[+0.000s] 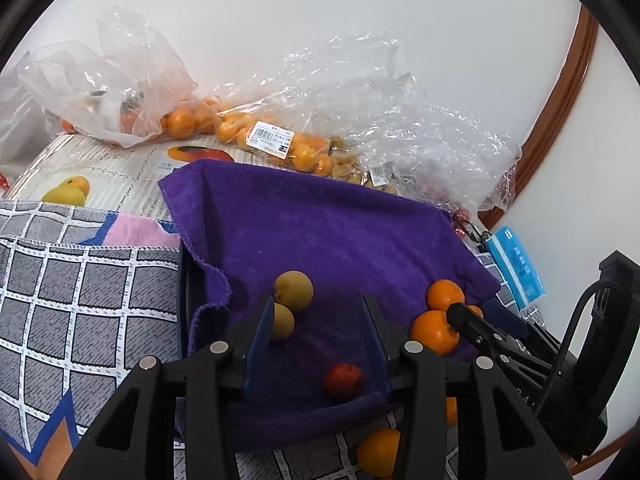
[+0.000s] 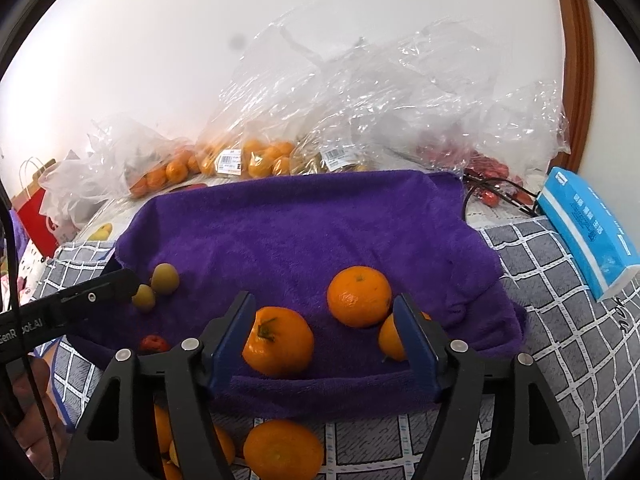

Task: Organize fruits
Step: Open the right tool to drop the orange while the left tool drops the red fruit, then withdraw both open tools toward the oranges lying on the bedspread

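**Both grippers parted over the purple towel, fruit loose below**

The left gripper (image 1: 316,334) hangs over the near-left part of the purple towel (image 1: 328,224). Its jaws are parted and nothing is pressed between the blue pads. A small red fruit (image 1: 343,381) lies on the towel between and below them, not gripped. Two yellow-green fruits (image 1: 294,291) sit touching each other just beyond the left finger, which covers part of the nearer one.

The right gripper (image 2: 326,334) hangs over the near-right part of the same towel, jaws wide apart. One orange (image 2: 278,342) lies on the towel just beside the inner face of its left finger; whether it touches the pad cannot be told. A second orange (image 2: 359,296) rests beyond the gap, and a third (image 2: 390,338) is partly hidden behind the right finger.

More oranges (image 2: 283,449) lie off the towel's near edge on the grey checked cloth (image 2: 560,320).

At the back, clear plastic bags (image 1: 280,136) hold further oranges and carry barcode labels. A blue tissue pack (image 2: 588,232) lies to the right on the checked cloth.
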`<state>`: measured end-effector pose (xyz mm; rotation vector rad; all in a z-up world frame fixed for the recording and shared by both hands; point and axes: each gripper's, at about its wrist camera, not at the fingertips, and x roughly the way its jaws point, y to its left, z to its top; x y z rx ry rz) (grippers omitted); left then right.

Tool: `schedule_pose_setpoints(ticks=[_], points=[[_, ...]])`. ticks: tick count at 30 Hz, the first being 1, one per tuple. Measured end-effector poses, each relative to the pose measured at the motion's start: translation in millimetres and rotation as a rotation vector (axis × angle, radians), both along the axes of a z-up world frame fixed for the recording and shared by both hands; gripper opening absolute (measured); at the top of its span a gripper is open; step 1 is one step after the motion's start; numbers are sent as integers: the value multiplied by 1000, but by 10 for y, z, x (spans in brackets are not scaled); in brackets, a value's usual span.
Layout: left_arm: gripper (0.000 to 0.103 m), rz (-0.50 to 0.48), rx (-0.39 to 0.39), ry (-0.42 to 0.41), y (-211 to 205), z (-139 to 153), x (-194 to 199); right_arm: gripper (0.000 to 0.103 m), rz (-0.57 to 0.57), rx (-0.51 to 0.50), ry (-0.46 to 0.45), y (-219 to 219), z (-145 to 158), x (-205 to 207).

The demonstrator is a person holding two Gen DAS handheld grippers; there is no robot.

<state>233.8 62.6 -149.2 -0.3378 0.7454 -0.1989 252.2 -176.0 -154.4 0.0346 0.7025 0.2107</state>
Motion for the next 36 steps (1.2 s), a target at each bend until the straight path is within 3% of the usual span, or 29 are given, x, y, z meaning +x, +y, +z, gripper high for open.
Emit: schedule_pose_setpoints(ticks=[12,20,26,30,33,36], points=[[40,22,0,-64,-22,66,-87,71,-53,0,-74,-57,92,-80],[40,2,3,-87,-27,113,-129,71,-52,9,-35,-33,100,-55],[40,9,60,-136,-22,334,-235,71,-15,48,-41,-17,360,-149],[41,-24,65,-115,-41,463,-355,71,-1,-20,-71,50,524,-348],[41,-17,144,-99,-59,466,-492,71,11,-57,-77,85,543,-500],[41,-4,157,-59,27,368,-665,71,13,-78,-62,100,474,-666]])
